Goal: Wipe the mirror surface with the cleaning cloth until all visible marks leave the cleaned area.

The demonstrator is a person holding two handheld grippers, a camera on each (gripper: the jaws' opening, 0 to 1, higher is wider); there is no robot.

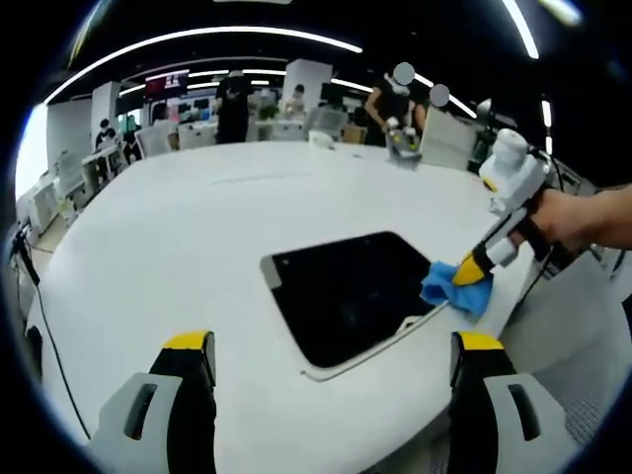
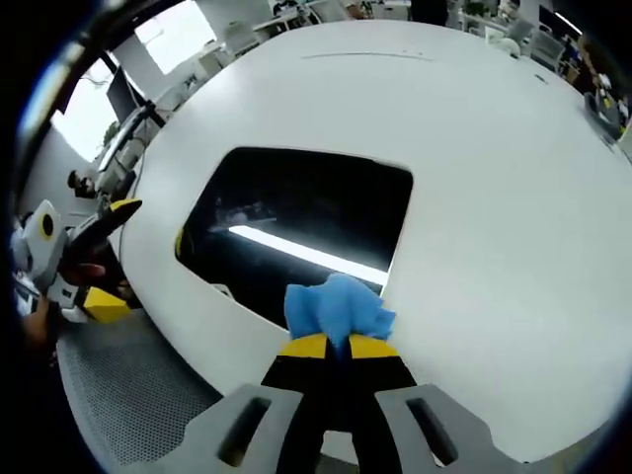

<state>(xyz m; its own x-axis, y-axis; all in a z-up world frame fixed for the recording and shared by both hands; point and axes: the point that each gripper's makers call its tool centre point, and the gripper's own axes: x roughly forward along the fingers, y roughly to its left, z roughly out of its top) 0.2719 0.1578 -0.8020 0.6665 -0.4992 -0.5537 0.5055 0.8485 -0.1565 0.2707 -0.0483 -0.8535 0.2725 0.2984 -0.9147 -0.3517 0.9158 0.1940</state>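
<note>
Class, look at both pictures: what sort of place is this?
Probably a large open office or lab: long ceiling light strips, rows of desks with screens, and a big white table.

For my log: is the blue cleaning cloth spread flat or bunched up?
Bunched up. The blue cleaning cloth is crumpled in the right gripper, its fingers closed on it, at the dark rectangular mirror's edge.

dark mirror (image 2: 296,232) flat, blue cloth (image 2: 338,308) — bunched

Blue cloth (image 2: 338,308) hiding mirror's (image 2: 296,232) near edge in right gripper view; cloth's rear bunching unseen between right claw's (image 2: 336,346) closed tips. Desk (image 1: 197,237) running past lower frame edge. Marks on mirror too faint to judge.
</note>
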